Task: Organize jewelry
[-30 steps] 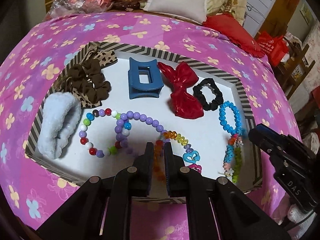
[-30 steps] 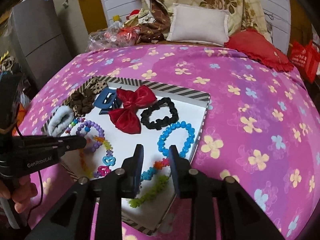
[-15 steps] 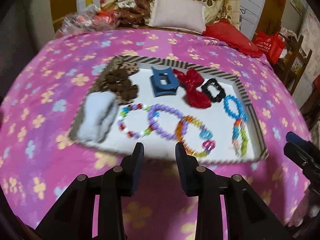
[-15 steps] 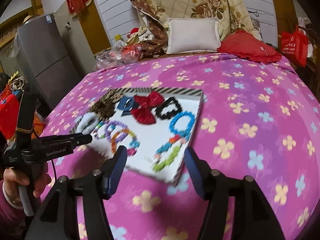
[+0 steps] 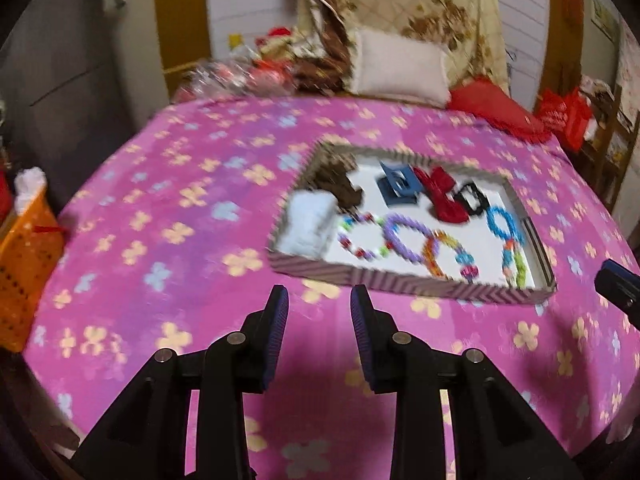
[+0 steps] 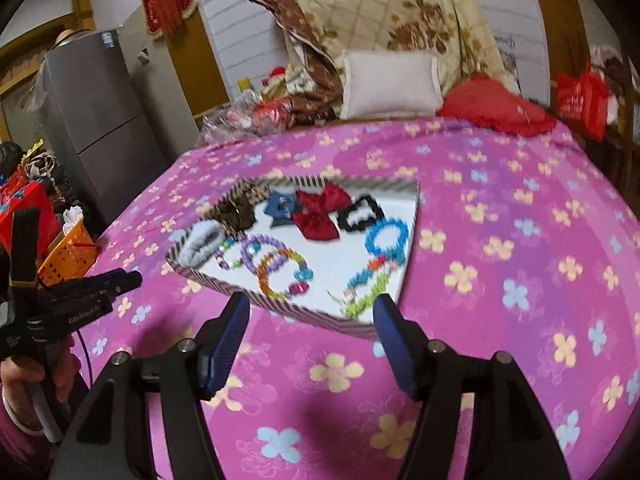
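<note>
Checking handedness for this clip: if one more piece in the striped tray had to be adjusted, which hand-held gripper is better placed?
Probably the right hand-held gripper: it is open wide with the tray directly ahead of its fingertips. The left hand-held gripper, also open, points at bare bedspread with the tray off to its right.

Tray [image 5: 400,280] contents motion-blurred — beads indistinct; right gripper [image 5: 618,292] cut off at edge.

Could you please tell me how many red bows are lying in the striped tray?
1: the red bow lies at the tray's far side, between the blue clip and black scrunchie.
</note>
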